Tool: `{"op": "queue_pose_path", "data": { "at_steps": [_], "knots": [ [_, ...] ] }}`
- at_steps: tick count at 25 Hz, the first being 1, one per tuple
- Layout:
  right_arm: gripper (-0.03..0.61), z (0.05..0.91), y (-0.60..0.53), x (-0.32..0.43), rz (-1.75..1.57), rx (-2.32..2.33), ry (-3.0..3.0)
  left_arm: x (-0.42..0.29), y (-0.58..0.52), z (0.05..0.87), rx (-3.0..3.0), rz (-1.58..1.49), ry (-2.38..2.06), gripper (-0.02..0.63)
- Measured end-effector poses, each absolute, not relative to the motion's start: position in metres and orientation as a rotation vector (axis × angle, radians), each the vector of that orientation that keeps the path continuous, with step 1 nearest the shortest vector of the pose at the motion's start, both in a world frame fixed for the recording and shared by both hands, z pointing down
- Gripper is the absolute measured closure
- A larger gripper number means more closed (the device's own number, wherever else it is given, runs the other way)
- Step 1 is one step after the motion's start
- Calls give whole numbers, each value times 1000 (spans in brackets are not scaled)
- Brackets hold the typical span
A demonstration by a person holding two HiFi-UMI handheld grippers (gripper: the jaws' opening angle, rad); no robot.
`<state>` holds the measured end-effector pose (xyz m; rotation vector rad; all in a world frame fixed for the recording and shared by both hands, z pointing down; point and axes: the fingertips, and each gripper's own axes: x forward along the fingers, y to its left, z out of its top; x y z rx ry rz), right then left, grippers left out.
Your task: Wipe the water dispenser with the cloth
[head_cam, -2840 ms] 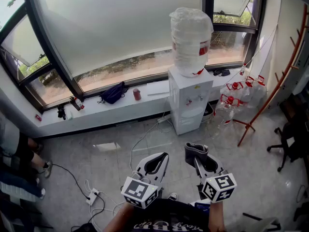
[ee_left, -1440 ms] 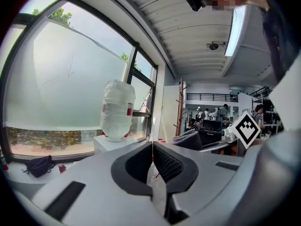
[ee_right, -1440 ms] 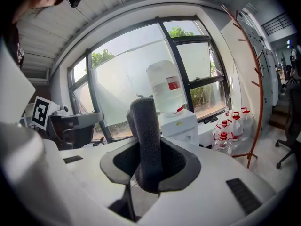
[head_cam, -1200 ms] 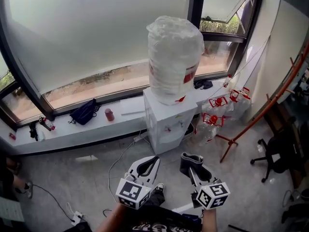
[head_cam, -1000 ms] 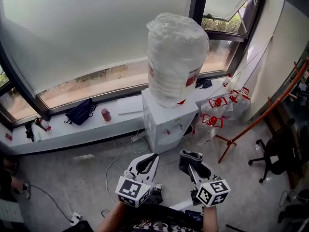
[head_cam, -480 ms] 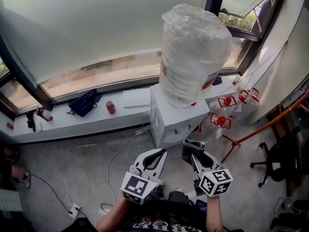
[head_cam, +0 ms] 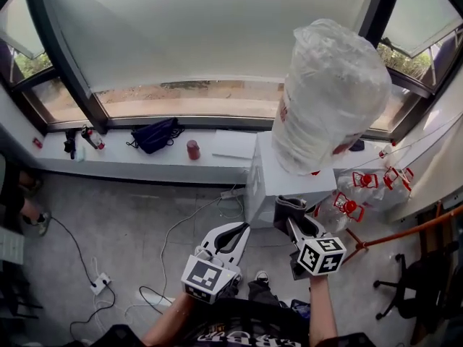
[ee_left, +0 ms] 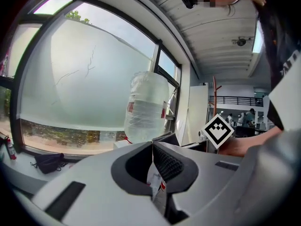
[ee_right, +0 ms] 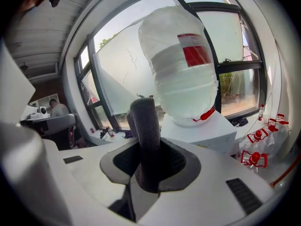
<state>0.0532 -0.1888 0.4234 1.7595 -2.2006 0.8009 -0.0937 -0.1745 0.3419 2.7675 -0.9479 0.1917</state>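
Note:
The white water dispenser (head_cam: 278, 183) stands by the window with a big plastic-wrapped bottle (head_cam: 329, 96) on top; the bottle (ee_right: 183, 69) and cabinet top (ee_right: 207, 131) also fill the right gripper view. My right gripper (head_cam: 291, 210) is shut on a folded grey cloth (ee_right: 146, 140), held just in front of the dispenser's front face without touching it. My left gripper (head_cam: 233, 236) is shut with nothing in it, low and to the left of the dispenser. In the left gripper view the bottle (ee_left: 146, 105) lies ahead.
A white window ledge (head_cam: 130, 157) holds a dark bag (head_cam: 155, 134), a red can (head_cam: 193, 149) and small bottles (head_cam: 87, 137). Cables and a power strip (head_cam: 98, 284) lie on the floor. Empty jugs with red caps (head_cam: 354, 197) and a red coat-stand leg (head_cam: 405, 226) sit right of the dispenser.
The person has walked up to the dispenser: it has grown larger and now stands right in front of the grippers. Both grippers keep their pose, the cloth still clamped in the right one.

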Motion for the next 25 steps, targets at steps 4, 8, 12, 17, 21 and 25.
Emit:
{"op": "queue_pose_path", "data": {
  "at_steps": [4,8,12,17,21,25],
  "knots": [
    [463,439,-217,65,822,1697,-2175,-89,-173,333,2725,187,-1060,594],
    [463,461,-249,71,891,1648,-2151,-81,-169,325,2716,192,-1151,594],
    [463,485,-271,65,947,1564,-2162,-74,-165,324,2689,218,-1228,594],
    [463,507,-283,72,1009,1535,-2099,-63,-164,319,2688,234,-1292,594],
    [463,519,-287,96,1113,1557,-2066,-57,-161,317,2657,239,-1346,595],
    [462,522,-291,124,1217,1583,-2079,-41,-156,320,2667,244,-1333,594]
  ]
}}
